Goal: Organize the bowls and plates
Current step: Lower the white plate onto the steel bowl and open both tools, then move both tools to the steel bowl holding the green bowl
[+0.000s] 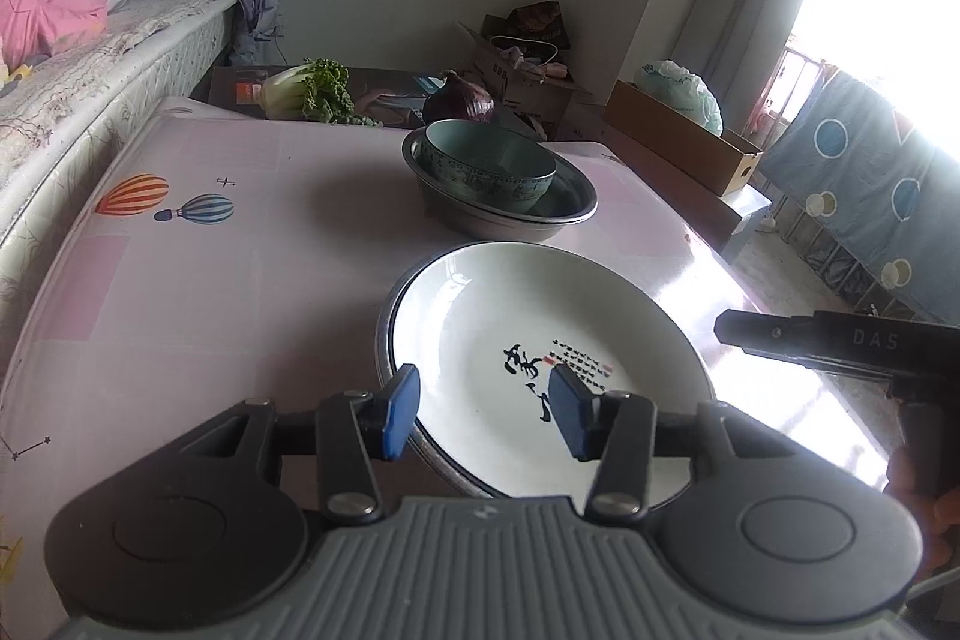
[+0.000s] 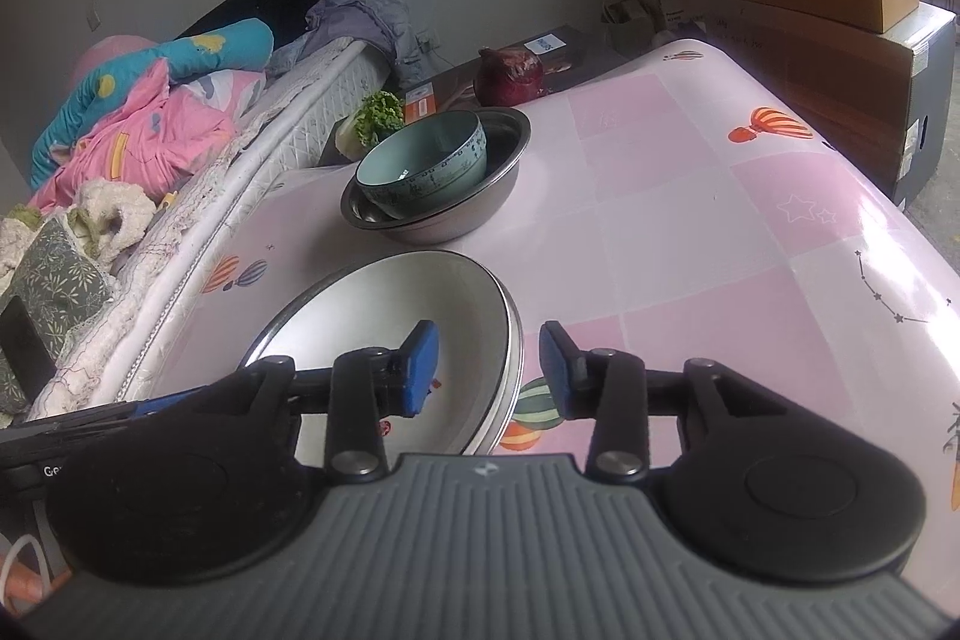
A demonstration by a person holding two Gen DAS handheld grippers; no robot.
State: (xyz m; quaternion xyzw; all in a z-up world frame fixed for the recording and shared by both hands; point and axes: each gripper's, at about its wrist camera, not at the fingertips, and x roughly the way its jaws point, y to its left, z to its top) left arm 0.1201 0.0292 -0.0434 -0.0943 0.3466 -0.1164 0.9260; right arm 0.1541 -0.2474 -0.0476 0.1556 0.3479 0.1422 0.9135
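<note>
A white plate (image 1: 540,328) with black calligraphy lies on a metal plate on the pink table; it also shows in the right wrist view (image 2: 384,316). Behind it a teal bowl (image 1: 489,163) sits inside a steel basin (image 1: 570,202), also seen in the right wrist view as bowl (image 2: 420,172) and basin (image 2: 504,142). My left gripper (image 1: 483,412) is open, its fingers astride the plate's near rim. My right gripper (image 2: 489,370) is open, straddling the plate's right edge, and shows at the right of the left wrist view (image 1: 840,340).
A cabbage (image 1: 306,91) and a purple onion (image 1: 459,97) lie at the table's far edge. A bed (image 1: 90,58) with bedding runs along the left side. Cardboard boxes (image 1: 684,136) stand beyond the table at the right.
</note>
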